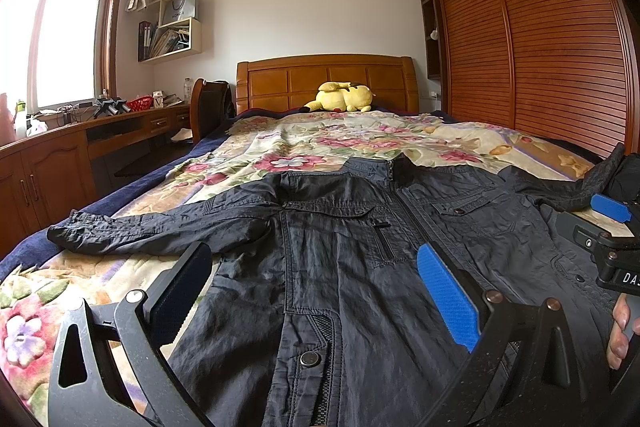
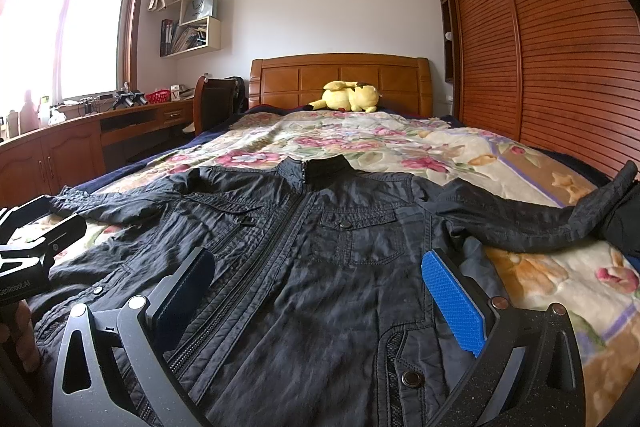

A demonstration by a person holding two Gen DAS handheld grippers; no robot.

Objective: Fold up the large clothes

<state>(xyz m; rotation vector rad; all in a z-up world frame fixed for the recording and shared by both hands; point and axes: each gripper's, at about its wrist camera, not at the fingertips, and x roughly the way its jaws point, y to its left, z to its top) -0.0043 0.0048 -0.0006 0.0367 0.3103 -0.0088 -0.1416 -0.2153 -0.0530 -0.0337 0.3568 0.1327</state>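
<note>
We are in a bedroom, at the foot of a bed [image 1: 280, 139] covered with a floral blanket, with a window [image 1: 60, 27] and a wooden desk [image 1: 80, 135] at left, a yellow plush toy [image 1: 342, 97] against the headboard in the middle, and a slatted wooden wardrobe [image 1: 540, 35] at right. A dark jacket [image 1: 360, 267] lies flat and zipped on the blanket, collar toward the headboard, sleeves spread out to either side. Our left gripper [image 1: 316, 291] hangs low over the jacket's left front near the hem, its fingers wide apart and holding nothing; we cannot tell whether they touch the cloth. Our right gripper [image 2: 320, 299] hovers over the jacket's right front, likewise spread wide and empty, a snap button [image 2: 412, 379] between its fingers.
</note>
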